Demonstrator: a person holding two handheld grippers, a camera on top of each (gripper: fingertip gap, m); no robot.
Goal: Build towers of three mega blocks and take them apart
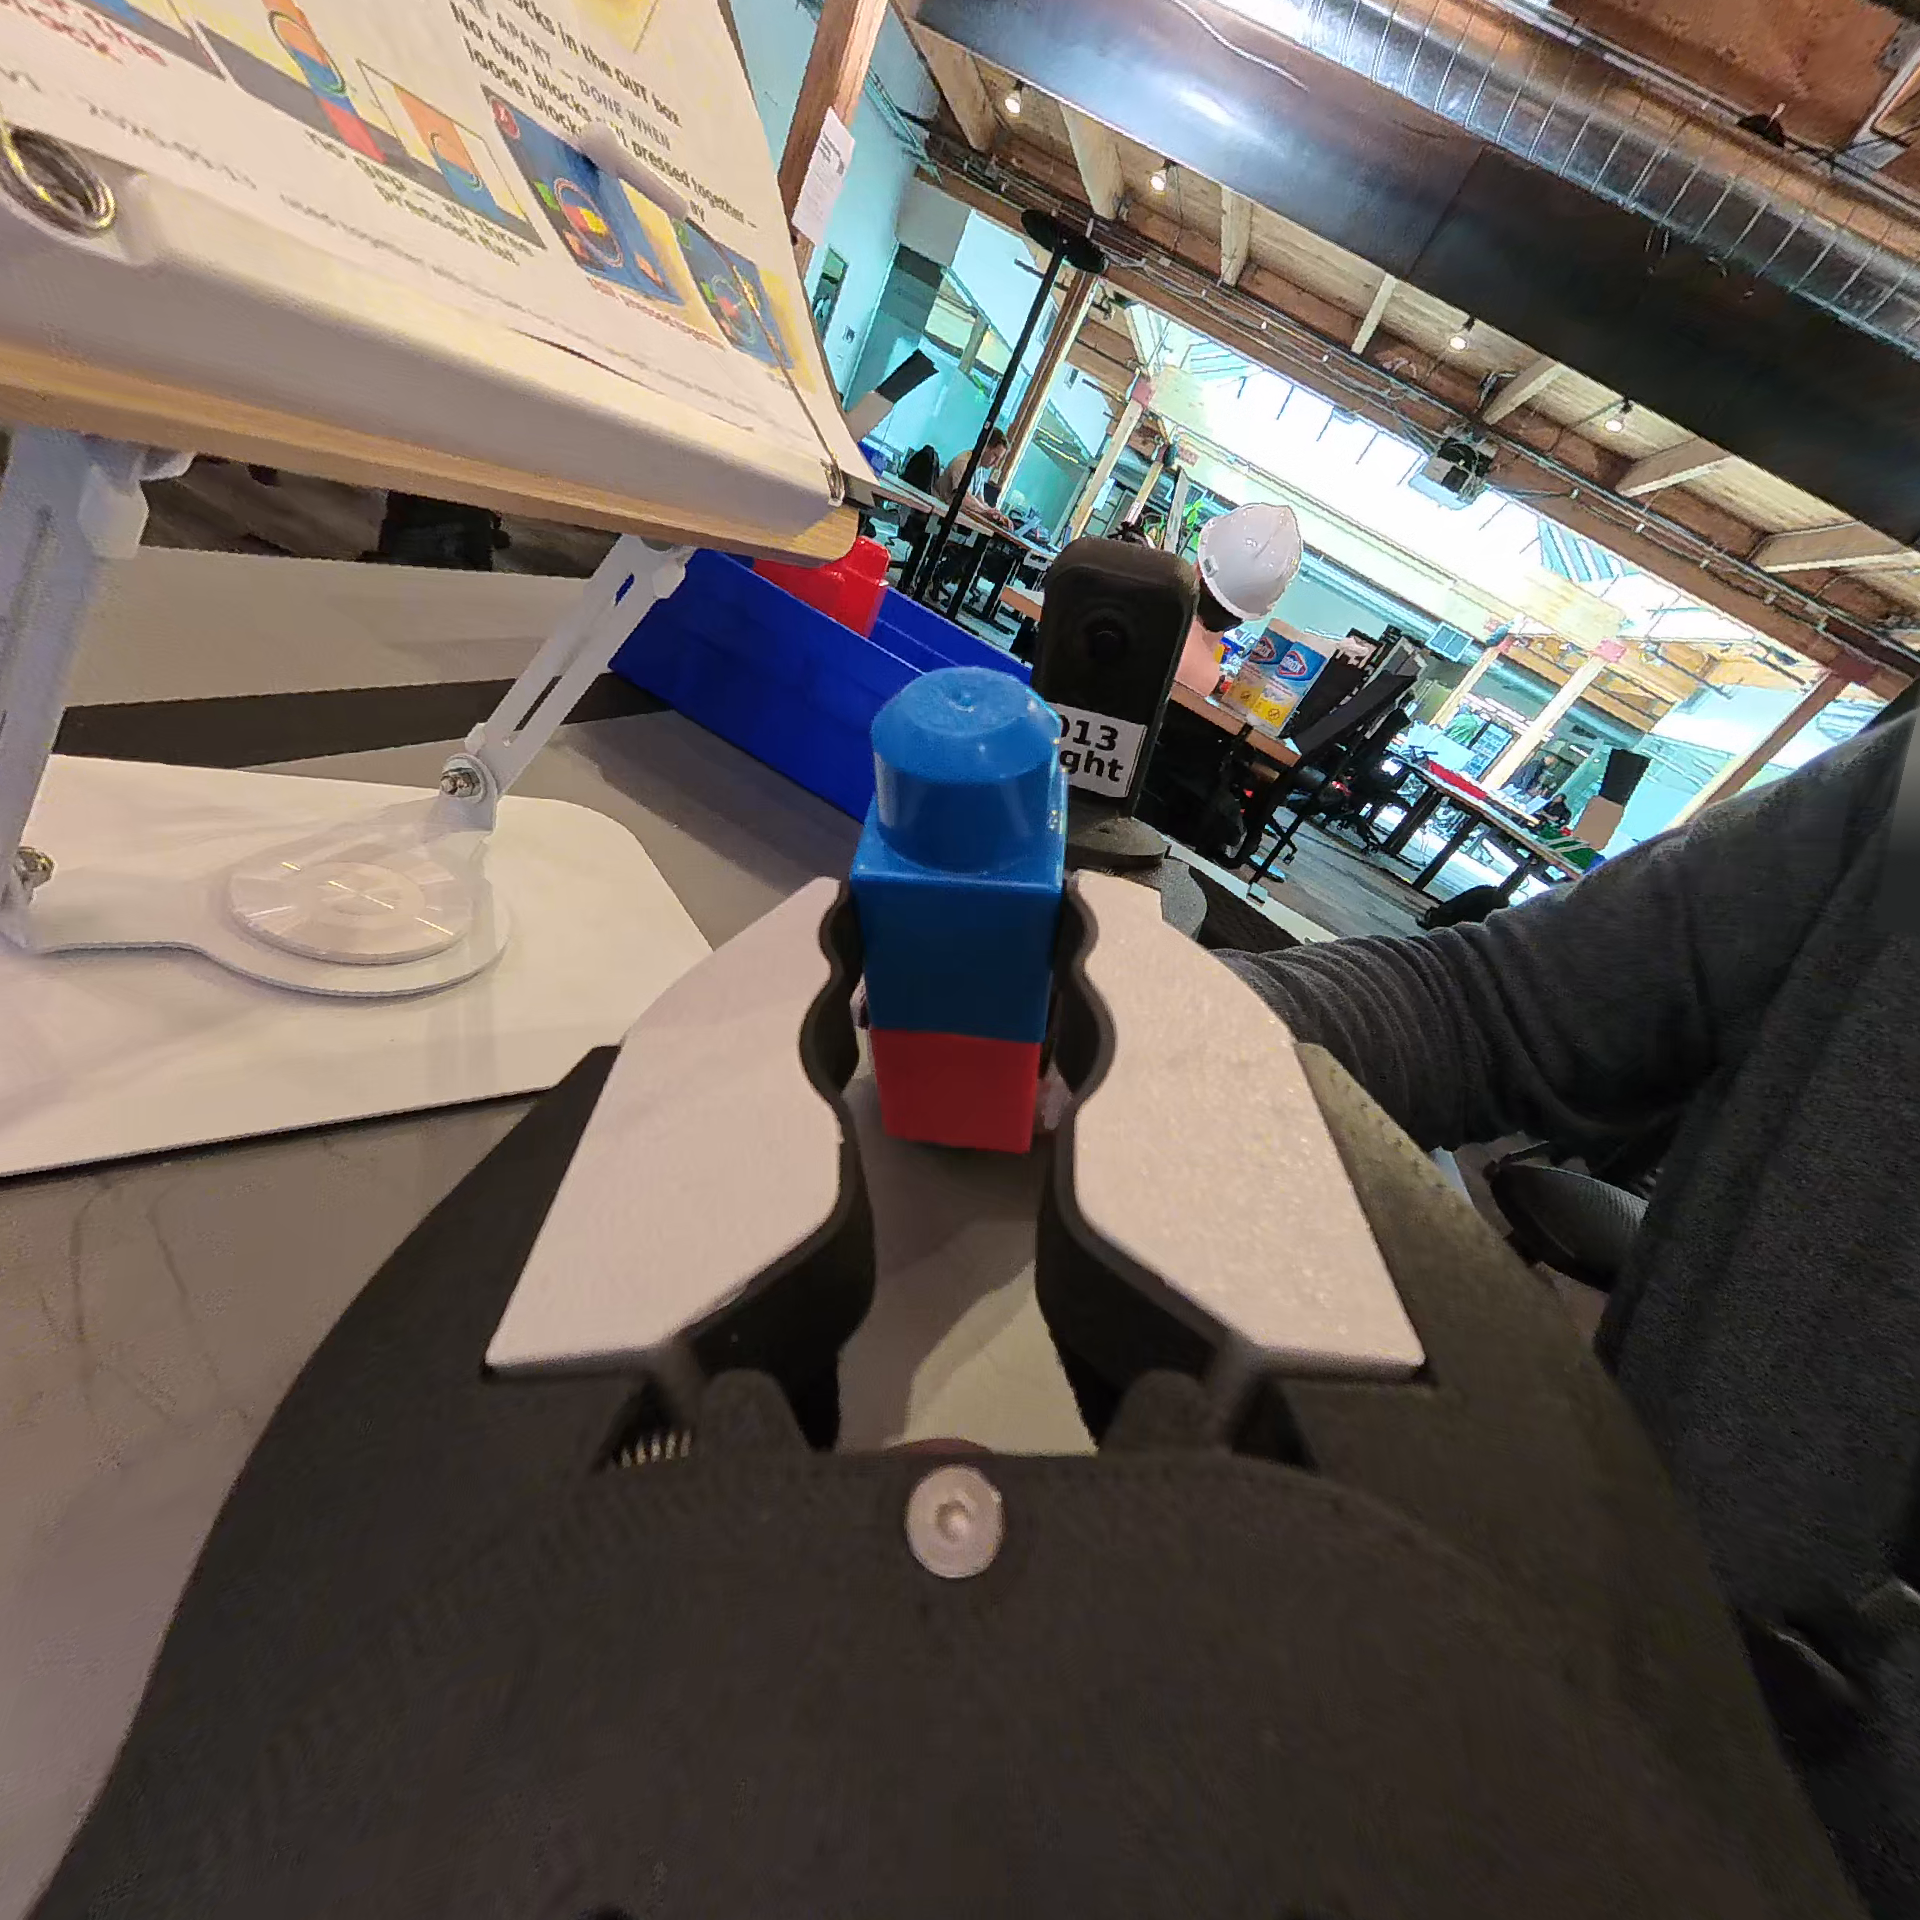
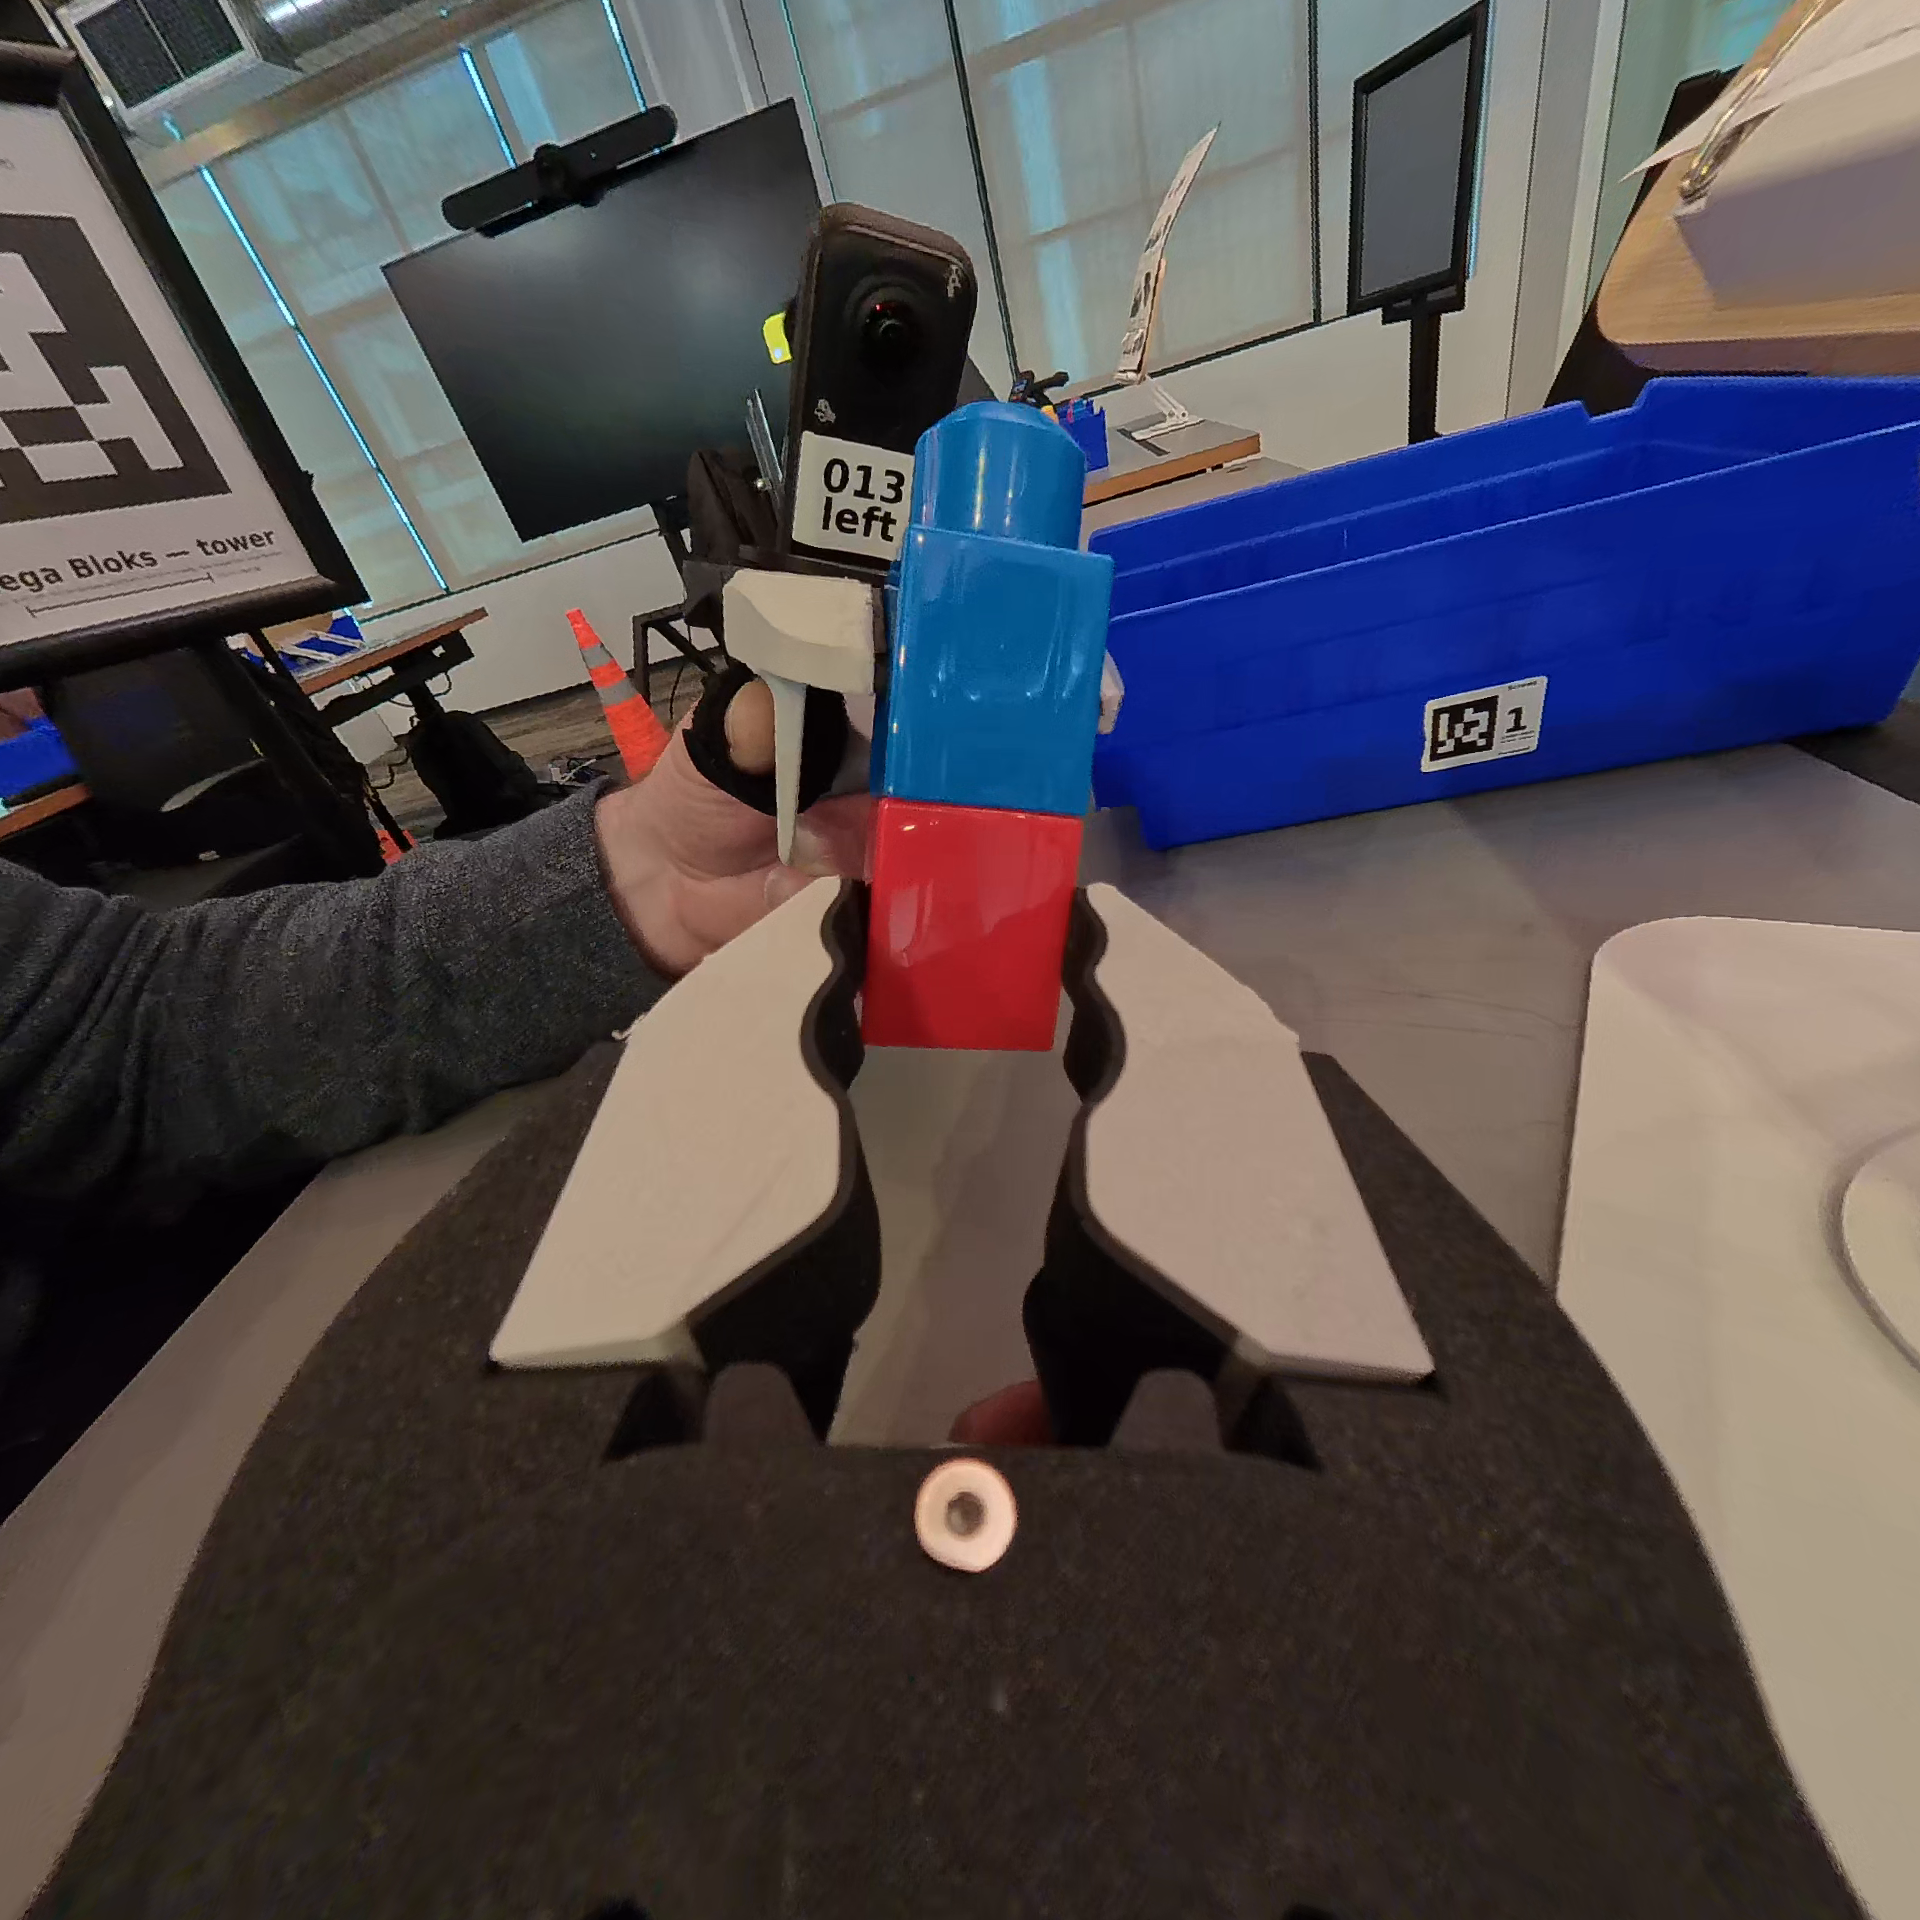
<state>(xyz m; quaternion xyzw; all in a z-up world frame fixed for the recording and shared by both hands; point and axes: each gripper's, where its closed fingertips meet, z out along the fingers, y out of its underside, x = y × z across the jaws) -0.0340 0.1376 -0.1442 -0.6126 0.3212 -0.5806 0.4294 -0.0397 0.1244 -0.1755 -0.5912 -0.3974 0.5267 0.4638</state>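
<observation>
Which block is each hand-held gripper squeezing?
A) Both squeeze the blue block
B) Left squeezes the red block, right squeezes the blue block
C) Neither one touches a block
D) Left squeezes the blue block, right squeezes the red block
D: the left hand-held gripper pinches the blue block, while the right hand-held gripper pinches the red block joined beneath it.

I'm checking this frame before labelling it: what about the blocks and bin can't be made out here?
- Blue bin contents, left wrist view: the tilted board covers most; only one red piece shows.
- Bin floor, right wrist view: its near wall hides it.
- Whether the blue block and red block are pressed fully or parting.
- Any third block: none visible.
</observation>
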